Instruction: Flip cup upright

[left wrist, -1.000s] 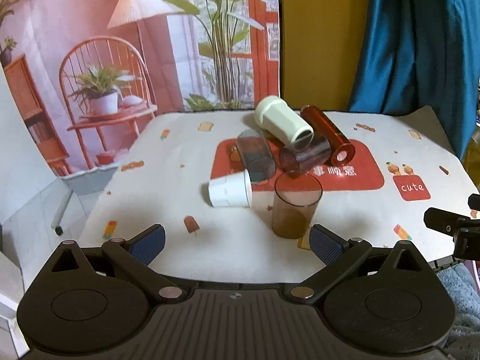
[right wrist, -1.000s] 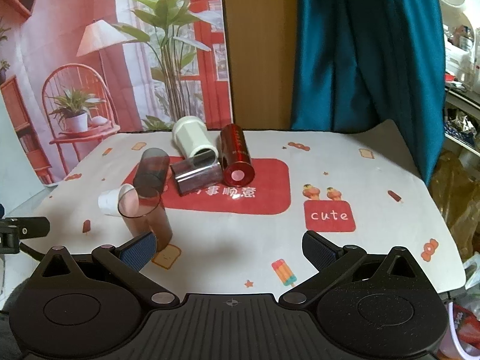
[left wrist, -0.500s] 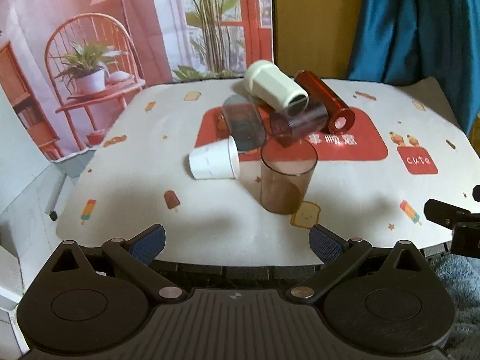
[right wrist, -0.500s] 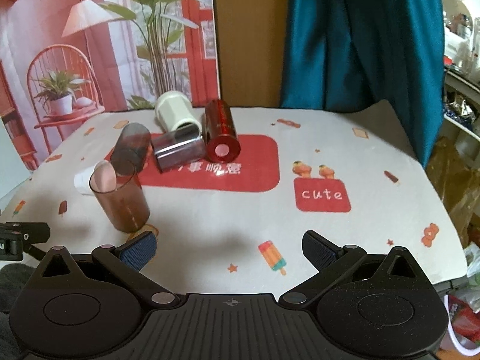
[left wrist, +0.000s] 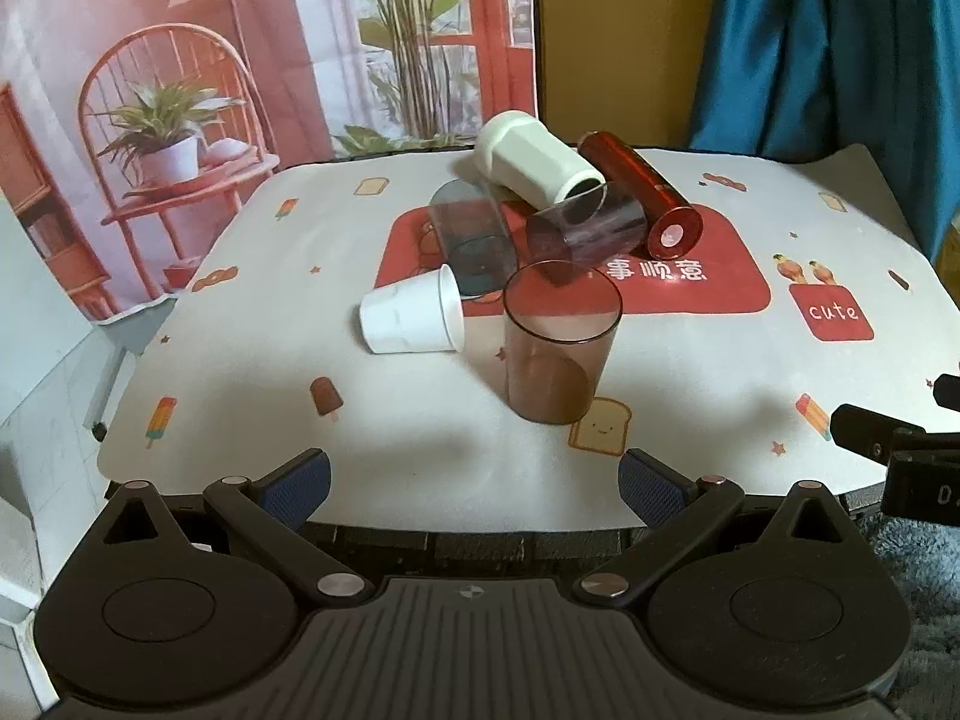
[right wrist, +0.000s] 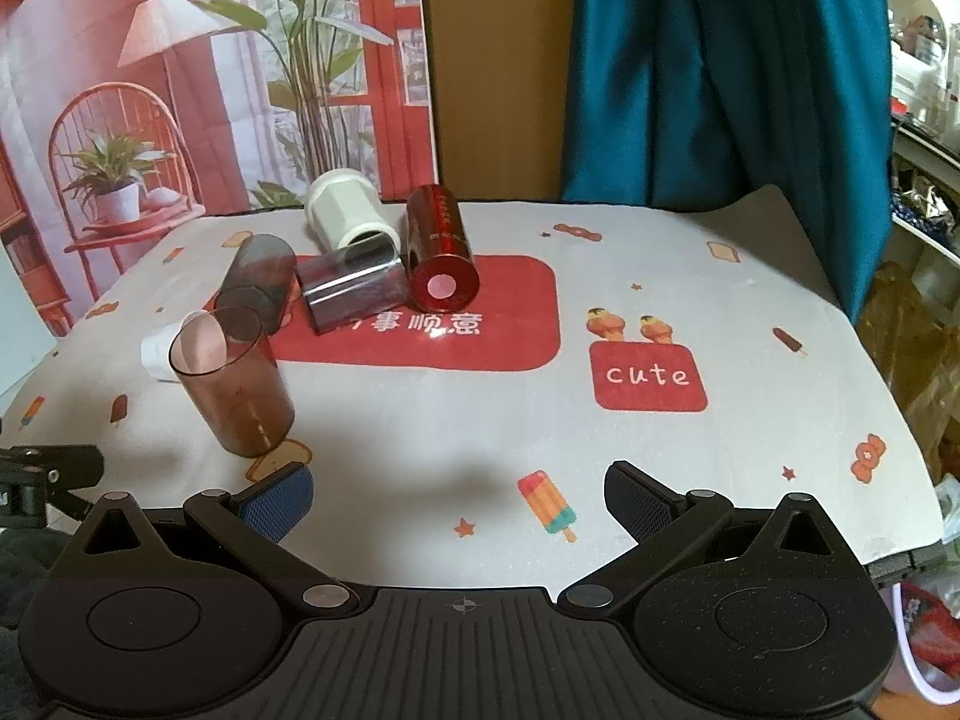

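Observation:
A brown see-through cup [left wrist: 558,354] stands upright near the table's front edge; it also shows in the right wrist view [right wrist: 231,384]. Behind it several cups lie on their sides: a small white paper cup [left wrist: 414,318], a grey see-through cup [left wrist: 474,240], a purple see-through cup [left wrist: 588,228], a cream cup [left wrist: 534,159] and a red cup [left wrist: 642,198]. My left gripper [left wrist: 474,480] is open and empty, in front of the brown cup at the table's edge. My right gripper [right wrist: 459,495] is open and empty over the front of the table.
A white tablecloth [right wrist: 690,480] with a red patch and small pictures covers the table. A printed backdrop [left wrist: 210,60] hangs behind on the left, a blue curtain [right wrist: 720,72] on the right. The other gripper [left wrist: 900,456] shows at the right edge.
Both grippers have drawn back toward the table's front edge and risen a little. The brown cup stands where it was. No cup has moved.

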A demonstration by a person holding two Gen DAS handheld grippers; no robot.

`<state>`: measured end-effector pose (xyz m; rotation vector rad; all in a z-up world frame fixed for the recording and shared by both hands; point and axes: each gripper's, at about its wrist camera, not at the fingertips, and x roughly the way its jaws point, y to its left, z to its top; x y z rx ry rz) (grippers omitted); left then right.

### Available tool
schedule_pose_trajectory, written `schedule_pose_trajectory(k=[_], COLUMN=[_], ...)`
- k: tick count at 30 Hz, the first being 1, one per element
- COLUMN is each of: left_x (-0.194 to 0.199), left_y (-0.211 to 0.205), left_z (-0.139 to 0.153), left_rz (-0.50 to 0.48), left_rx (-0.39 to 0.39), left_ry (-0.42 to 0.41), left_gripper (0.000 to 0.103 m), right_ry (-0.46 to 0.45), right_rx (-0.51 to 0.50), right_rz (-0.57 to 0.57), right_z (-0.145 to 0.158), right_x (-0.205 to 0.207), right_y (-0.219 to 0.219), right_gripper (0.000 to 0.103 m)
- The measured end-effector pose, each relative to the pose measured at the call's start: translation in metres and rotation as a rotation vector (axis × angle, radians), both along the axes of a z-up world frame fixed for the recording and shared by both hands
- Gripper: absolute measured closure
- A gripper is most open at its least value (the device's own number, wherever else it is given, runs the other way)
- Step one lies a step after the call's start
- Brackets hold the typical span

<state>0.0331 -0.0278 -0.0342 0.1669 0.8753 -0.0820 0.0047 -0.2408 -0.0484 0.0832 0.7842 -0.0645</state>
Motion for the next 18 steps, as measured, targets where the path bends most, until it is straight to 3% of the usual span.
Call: schedule_pose_trajectory(k=[18], left_x=[-0.001], left_y=[0.0021], left_z=[-0.0021], left_rz=[0.005], left_rx=[-0.021], left_ry=[0.007], left_gripper=[0.0], right_ry=[-0.013], right_rx=[-0.009], right_rz=[-0.006], right_z=[0.0017], right_x=[-0.001], right_y=[0.0001], right_gripper=[0.0])
